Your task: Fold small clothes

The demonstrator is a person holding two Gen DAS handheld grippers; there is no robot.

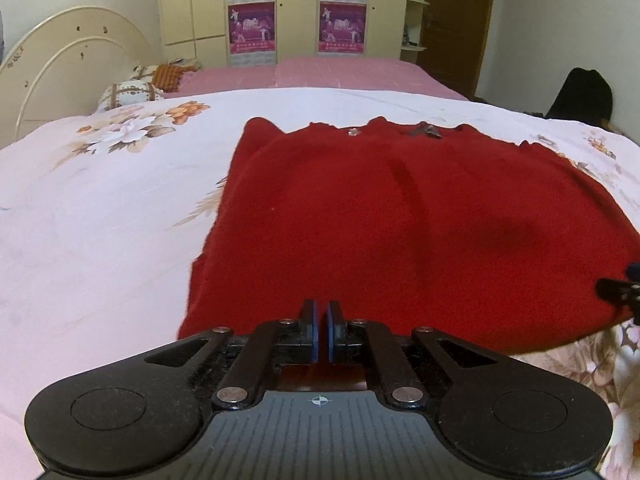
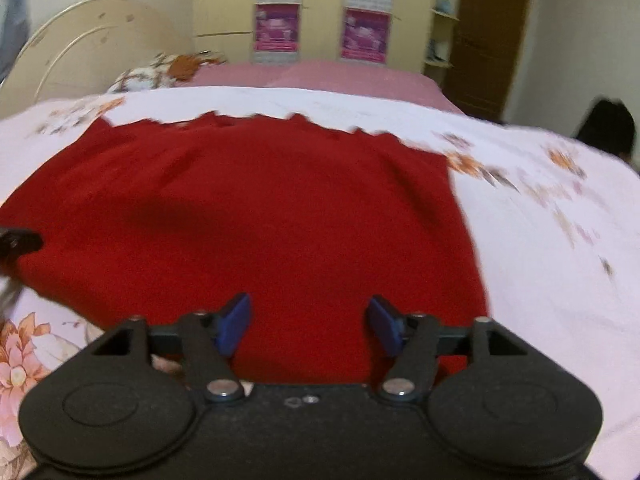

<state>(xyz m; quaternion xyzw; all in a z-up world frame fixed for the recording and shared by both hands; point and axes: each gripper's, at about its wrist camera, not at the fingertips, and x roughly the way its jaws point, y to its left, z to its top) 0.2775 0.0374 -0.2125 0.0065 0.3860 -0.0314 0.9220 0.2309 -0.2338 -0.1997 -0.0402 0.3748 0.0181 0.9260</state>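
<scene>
Blue pads of the left gripper (image 1: 322, 330) are pressed nearly together over the near hem of the red garment (image 1: 400, 220); whether cloth is pinched between them cannot be told. The right gripper (image 2: 308, 328) stands spread wide, nothing between its fingers, above the same hem. That garment lies flat on a pale floral bedspread (image 1: 100, 208), with a cream headboard (image 1: 60, 64) and a poster-covered wardrobe (image 1: 296, 8) beyond.
</scene>
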